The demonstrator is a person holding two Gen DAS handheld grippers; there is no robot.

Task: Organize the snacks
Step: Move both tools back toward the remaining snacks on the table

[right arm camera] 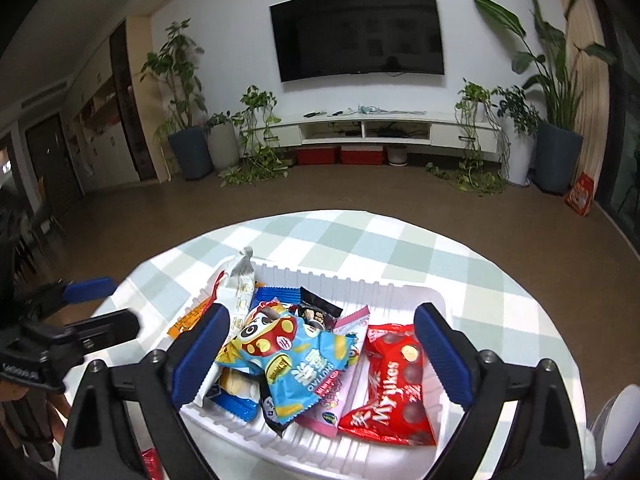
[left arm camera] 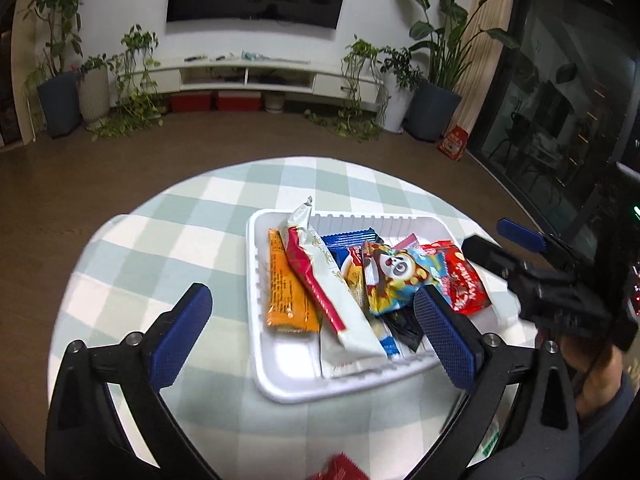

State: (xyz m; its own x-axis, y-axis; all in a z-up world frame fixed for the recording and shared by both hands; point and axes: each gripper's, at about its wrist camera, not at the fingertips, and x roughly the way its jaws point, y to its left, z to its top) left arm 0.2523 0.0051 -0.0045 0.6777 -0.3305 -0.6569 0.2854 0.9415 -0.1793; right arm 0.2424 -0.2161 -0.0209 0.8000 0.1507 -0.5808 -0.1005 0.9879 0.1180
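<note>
A white plastic tray [left arm camera: 256, 280] sits on a round table with a green-checked cloth [left arm camera: 160, 248] and holds several snack packets. Among them are an orange bar [left arm camera: 286, 284], a long white-and-red packet [left arm camera: 320, 280], a panda packet [left arm camera: 392, 276] and a red Mylikes bag [left arm camera: 464, 280]. My left gripper [left arm camera: 316, 336] hovers open over the tray's near left side, its pads touching nothing. My right gripper [right arm camera: 322, 356] stands open above the panda packet [right arm camera: 288, 356] and the red bag [right arm camera: 392, 384], gripping neither. Each gripper shows in the other's view: right gripper [left arm camera: 504, 244], left gripper [right arm camera: 100, 306].
A small red packet [left arm camera: 340, 468] lies on the cloth at the table's near edge. A white object [right arm camera: 624, 420] sits at the right edge. Beyond the table are brown floor, potted plants, a low white TV shelf [right arm camera: 360, 128] and a wall-mounted screen.
</note>
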